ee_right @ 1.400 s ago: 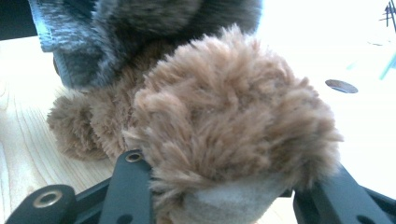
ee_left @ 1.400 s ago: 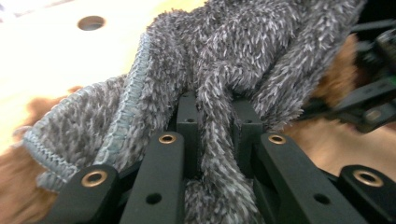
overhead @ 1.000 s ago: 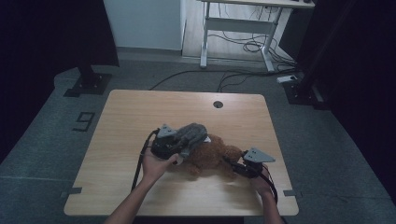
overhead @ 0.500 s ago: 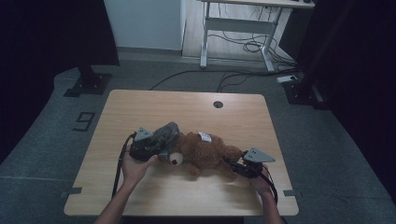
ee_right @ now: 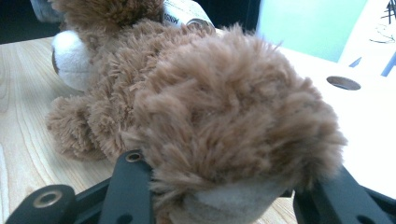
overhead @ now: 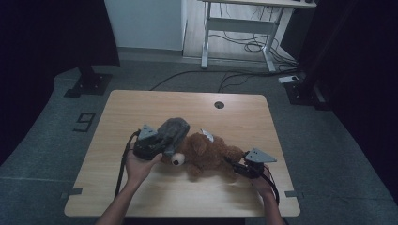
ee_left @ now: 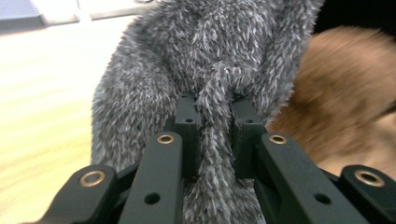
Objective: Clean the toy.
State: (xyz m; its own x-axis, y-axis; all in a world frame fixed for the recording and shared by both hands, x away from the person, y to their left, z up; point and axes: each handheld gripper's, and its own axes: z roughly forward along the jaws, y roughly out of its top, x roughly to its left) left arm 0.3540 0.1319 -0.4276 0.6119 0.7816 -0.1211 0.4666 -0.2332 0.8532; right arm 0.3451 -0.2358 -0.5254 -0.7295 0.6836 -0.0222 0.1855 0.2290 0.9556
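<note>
Scene: wooden table [overhead: 141, 112], centre of the high view, with a round cable hole [overhead: 219, 104] near its far edge.
Brown teddy bear: plush toy [overhead: 206, 152] lying on the table at mid-frame, its head toward the left of the frame, one eye [overhead: 177, 161] turned up to the camera.
Bear label: white sewn-in tag [ee_right: 184, 11] at the top of the right gripper view; its print is too cut off and blurred to read.
Grey plush: shaggy grey soft toy [ee_left: 205, 60], upper centre of the left gripper view, just beside the bear's head.
Left gripper: [overhead: 162, 152] left of centre in the high view, jaws clenched on a narrow strand of the grey plush.
Right gripper: [overhead: 234, 166] lower right of the high view, jaws clamped on a brown limb [ee_right: 233, 121] of the bear.
Floor marking: numeral "9" [overhead: 84, 122] taped to the grey floor, left of the table.
</note>
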